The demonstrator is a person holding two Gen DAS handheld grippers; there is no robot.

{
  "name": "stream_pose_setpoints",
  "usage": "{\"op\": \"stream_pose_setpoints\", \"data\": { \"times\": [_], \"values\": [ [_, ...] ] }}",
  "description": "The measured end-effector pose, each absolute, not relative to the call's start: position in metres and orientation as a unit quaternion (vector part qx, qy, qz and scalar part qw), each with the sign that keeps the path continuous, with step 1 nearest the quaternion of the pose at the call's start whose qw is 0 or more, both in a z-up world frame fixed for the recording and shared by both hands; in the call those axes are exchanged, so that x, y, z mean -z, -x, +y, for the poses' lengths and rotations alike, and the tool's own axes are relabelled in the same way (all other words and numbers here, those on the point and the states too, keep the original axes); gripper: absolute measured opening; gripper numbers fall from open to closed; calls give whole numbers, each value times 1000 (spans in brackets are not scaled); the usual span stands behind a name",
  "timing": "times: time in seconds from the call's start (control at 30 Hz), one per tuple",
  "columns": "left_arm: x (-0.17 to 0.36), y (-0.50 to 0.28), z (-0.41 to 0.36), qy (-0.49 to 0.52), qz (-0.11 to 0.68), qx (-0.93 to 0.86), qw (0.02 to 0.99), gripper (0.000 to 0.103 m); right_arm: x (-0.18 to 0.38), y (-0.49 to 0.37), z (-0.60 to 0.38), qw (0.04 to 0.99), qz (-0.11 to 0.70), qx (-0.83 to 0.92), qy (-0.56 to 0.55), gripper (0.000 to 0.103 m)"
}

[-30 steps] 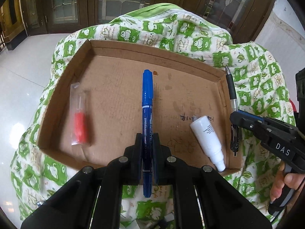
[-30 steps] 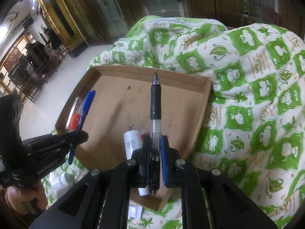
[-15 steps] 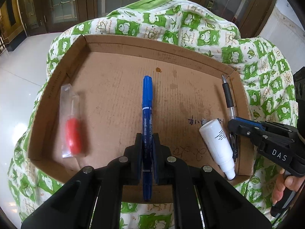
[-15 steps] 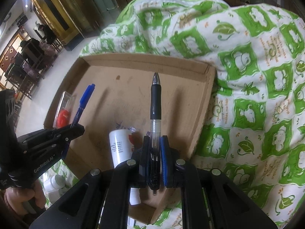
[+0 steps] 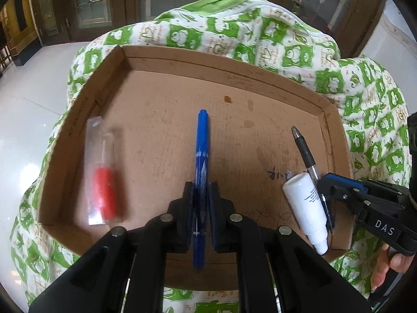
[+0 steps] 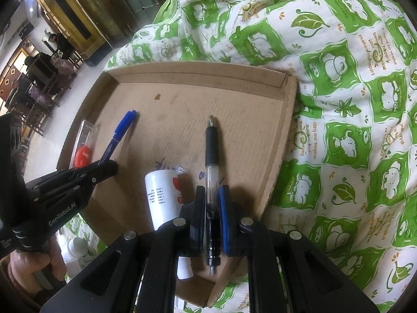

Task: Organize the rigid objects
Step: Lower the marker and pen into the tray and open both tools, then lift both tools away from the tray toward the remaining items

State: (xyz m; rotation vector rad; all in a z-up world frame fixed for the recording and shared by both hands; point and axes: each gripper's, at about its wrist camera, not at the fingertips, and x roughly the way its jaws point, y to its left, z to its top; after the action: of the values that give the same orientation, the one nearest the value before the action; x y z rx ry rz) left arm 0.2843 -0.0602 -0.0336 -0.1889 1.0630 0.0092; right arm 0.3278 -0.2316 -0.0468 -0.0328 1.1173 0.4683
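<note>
My left gripper is clamped on the blue marker, which runs straight out between my fingers, cap forward, over the middle of the cardboard tray. My right gripper is closed on the black gel pen, its clear barrel pinched between the pads and its rubber grip and metal tip pointing ahead over the tray's right part. Just left of that pen the white bottle lies on the tray floor, nozzle toward the near rim. At the tray's far left lies the red item in a clear sleeve.

Compared with a second ago, both pens have come in over the tray floor; the gel pen was outside the right wall then and is now inside it, close beside the bottle.

The marker is solid blue with white print on its barrel. The gel pen has a black grip and transparent body. The tray rests on a green-and-white patterned quilt.
</note>
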Motion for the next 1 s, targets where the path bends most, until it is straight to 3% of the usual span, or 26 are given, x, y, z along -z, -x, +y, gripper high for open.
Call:
{"op": "stream_pose_setpoints", "data": {
  "times": [0.07,0.1,0.3,0.53,0.83,1.0],
  "values": [
    [31,-282,-57,98,506,-6,857,44,46,-327,-233,824,521,-220,10,19],
    [30,-279,-55,102,504,-4,858,48,44,-326,-234,826,518,-222,6,20],
    [8,-250,-50,103,485,6,869,49,30,-312,-240,843,491,-220,2,35],
    [-9,-174,-27,100,472,-13,876,56,8,-271,-260,859,457,-218,-80,73],
    [4,-81,6,162,468,-29,868,56,21,-191,-235,837,470,-276,-44,73],
    [7,-64,11,216,455,-18,863,56,41,-168,-238,805,513,-285,-88,73]
  ]
}}
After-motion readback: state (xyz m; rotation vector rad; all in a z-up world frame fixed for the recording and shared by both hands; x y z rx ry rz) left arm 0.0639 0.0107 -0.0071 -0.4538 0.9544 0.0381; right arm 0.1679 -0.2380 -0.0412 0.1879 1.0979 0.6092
